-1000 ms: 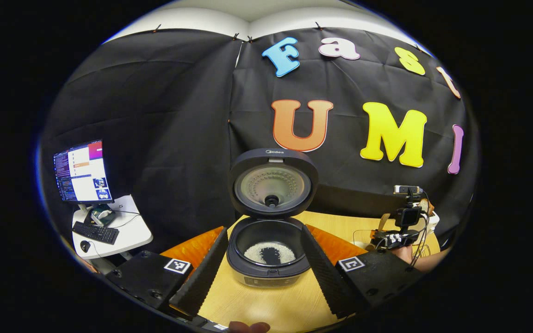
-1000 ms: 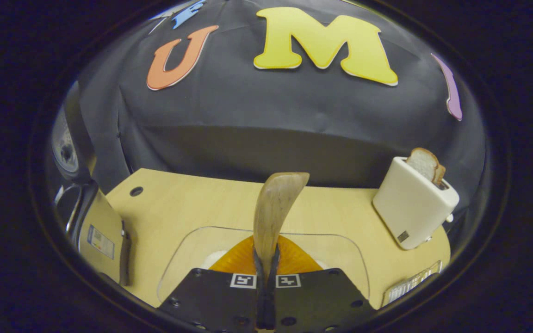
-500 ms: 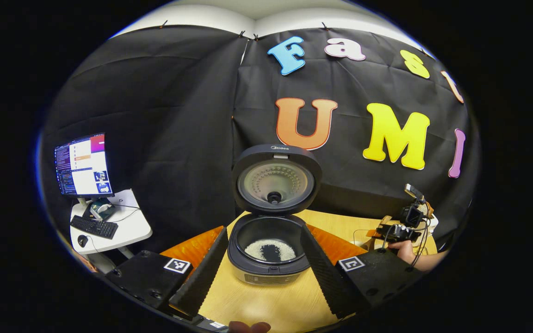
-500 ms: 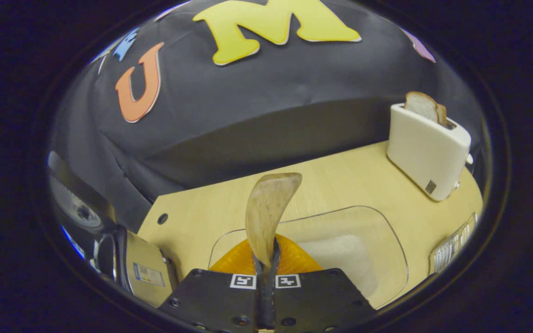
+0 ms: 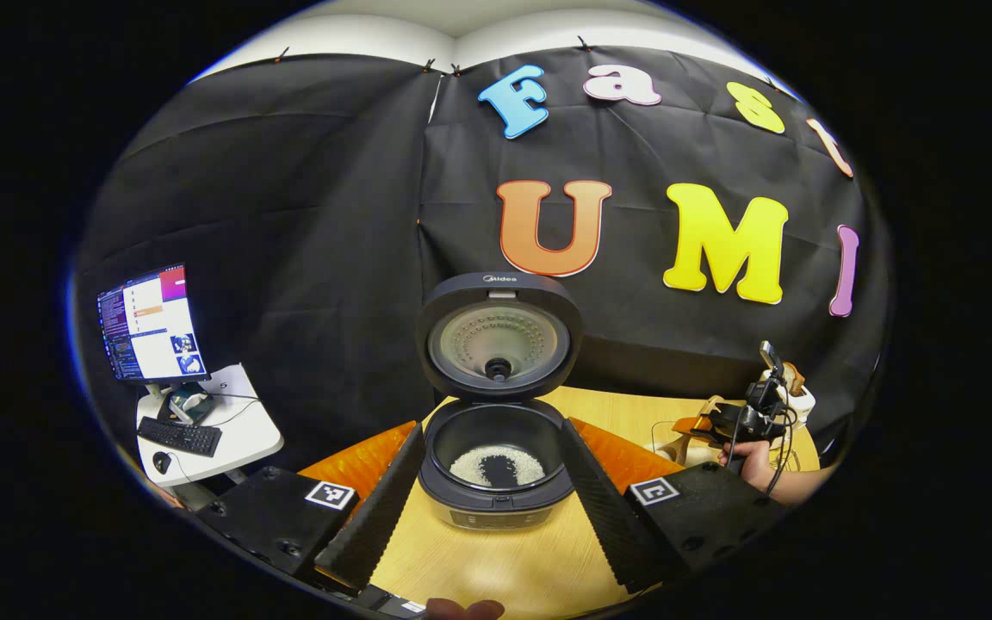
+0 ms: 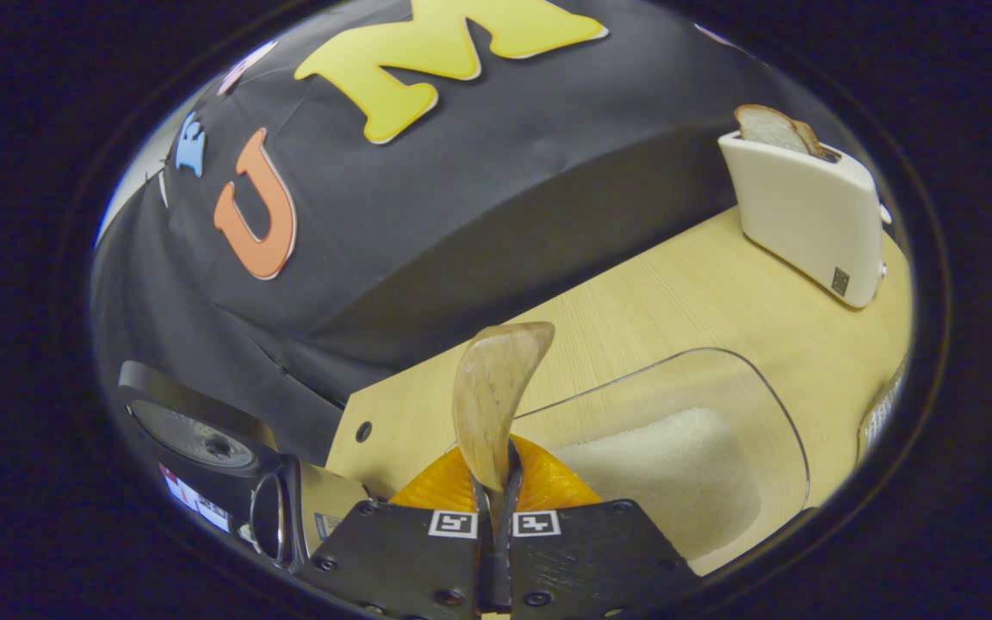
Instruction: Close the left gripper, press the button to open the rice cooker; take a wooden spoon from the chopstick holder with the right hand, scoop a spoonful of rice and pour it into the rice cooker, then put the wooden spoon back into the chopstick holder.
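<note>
Pinching the wooden spoon [image 6: 496, 398] upright at lower centre, the right gripper [image 6: 496, 517] tilts above the pale table [image 6: 634, 319]; the left gripper [image 5: 496, 508] gapes around the open rice cooker [image 5: 496, 430].

Black cloth wall [image 5: 306, 215] hanging behind table, two panels meeting at seam near 12 o'clock, clipped along top edge. Pale ceiling strip [image 5: 461, 26] showing above it. Light wooden table [image 6: 634, 319] running up against cloth, small round hole [image 6: 363, 430] sitting near its back edge. At 9 o'clock in left gripper view, white side table [image 5: 242, 435] carrying lit monitor [image 5: 151, 323], keyboard [image 5: 179, 436], what is probably mouse [image 5: 159, 462]. Lighting appearing even.
</note>
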### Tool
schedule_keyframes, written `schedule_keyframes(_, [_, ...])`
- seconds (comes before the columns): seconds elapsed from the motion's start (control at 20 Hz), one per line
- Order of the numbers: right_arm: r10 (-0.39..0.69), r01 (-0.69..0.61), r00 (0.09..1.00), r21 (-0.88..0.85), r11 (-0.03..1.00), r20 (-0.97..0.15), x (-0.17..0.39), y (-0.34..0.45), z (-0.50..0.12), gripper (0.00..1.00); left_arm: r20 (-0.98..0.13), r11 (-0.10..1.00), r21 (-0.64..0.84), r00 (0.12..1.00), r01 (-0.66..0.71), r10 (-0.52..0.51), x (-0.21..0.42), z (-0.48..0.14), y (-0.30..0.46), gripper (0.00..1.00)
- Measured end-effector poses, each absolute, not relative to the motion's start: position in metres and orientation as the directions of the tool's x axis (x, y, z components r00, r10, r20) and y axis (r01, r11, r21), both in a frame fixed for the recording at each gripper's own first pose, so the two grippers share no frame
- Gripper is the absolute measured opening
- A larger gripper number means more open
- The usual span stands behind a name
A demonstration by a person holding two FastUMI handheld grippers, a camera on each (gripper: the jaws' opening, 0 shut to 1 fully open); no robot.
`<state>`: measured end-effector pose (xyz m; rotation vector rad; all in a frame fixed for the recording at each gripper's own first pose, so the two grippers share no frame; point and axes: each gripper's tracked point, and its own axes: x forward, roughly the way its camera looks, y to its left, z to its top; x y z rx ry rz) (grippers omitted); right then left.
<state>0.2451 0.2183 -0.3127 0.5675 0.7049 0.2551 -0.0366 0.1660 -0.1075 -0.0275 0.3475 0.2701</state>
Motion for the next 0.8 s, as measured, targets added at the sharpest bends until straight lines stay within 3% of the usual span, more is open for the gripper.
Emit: schedule_keyframes(0.8, [0.470,-0.008,0.794,0.766,0.643,-0.386,0.245,0.157,-0.263,0.00,-0.309,0.977,0.027,0.928,-0.212,0.210,-0.018,-0.089,0.107,1.00])
